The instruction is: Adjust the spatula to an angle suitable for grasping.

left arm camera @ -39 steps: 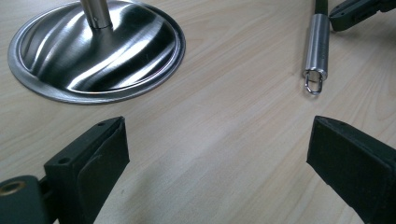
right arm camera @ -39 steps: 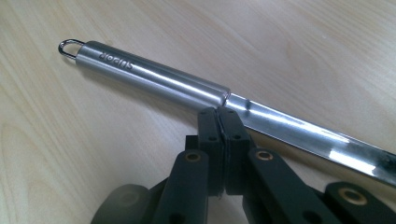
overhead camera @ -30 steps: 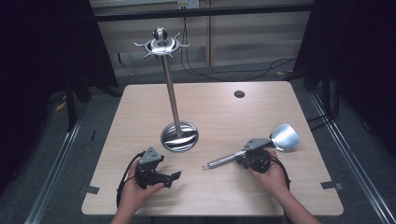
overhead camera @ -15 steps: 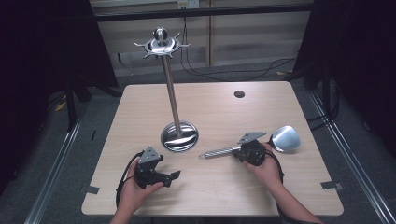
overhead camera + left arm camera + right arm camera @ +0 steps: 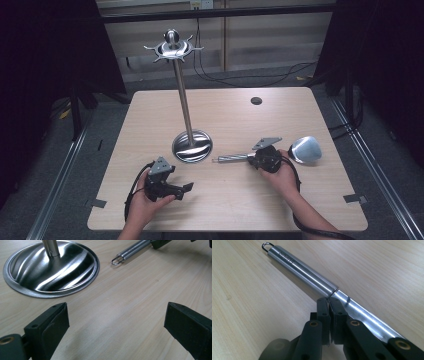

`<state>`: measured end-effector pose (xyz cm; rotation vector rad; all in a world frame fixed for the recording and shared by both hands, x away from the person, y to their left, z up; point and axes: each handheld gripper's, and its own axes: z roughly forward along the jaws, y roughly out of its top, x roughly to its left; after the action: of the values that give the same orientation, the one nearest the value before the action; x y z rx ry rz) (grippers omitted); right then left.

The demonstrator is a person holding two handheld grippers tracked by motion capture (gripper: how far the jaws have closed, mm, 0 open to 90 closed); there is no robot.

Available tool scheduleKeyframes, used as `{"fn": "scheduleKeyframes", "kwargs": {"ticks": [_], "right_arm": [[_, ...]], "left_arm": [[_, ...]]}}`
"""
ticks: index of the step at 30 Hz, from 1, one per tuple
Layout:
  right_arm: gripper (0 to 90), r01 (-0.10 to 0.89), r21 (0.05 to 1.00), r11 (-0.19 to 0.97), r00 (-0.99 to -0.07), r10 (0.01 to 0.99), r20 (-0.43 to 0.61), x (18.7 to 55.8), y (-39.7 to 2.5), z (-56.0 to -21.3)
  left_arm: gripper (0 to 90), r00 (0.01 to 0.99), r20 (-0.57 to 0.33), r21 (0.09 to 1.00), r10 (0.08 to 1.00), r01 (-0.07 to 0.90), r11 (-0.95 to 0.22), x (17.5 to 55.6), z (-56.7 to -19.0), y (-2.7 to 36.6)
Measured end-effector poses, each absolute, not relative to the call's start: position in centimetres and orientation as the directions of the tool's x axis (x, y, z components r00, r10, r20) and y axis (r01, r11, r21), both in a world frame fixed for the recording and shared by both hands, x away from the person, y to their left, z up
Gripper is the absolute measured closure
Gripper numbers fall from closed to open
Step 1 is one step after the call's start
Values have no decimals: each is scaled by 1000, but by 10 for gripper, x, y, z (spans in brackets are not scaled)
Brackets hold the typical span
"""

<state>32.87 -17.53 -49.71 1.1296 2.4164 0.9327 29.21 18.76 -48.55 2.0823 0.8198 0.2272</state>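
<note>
Your right gripper clamps a shiny steel ladle — bowl hidden behind it; your left gripper gapes wide.

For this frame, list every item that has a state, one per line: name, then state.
Left gripper: open, holding nothing, low over the table.
Right gripper: shut on the ladle.
Ladle: lying across the table, handle toward the stand.
Stand: upright, hooks bare.
</note>
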Motion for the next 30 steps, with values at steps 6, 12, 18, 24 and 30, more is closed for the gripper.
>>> {"fn": "scheduleKeyframes", "kwargs": {"ticks": [6, 12, 18, 24, 30], "right_arm": [[863, 555, 659, 507, -663, 749, -18, 334, -176, -497], [735, 509, 651, 563, -732, 681, -18, 338, -177, -488], [596, 454, 605, 654, -795, 604, -58, 348, -177, -471], [551, 392, 530, 752, -853, 513, -96, 357, -168, -464], [531, 382, 480, 789, -872, 480, -94, 368, -161, -464]], "left_arm": [[56, 768, -126, 780, 628, 468, -415, 292, -485, 187], [57, 770, -126, 782, 626, 465, -415, 292, -485, 189], [57, 768, -124, 782, 629, 466, -414, 292, -484, 189], [57, 771, -120, 782, 626, 462, -419, 292, -484, 189], [57, 771, -123, 783, 624, 462, -416, 292, -483, 189]]}}
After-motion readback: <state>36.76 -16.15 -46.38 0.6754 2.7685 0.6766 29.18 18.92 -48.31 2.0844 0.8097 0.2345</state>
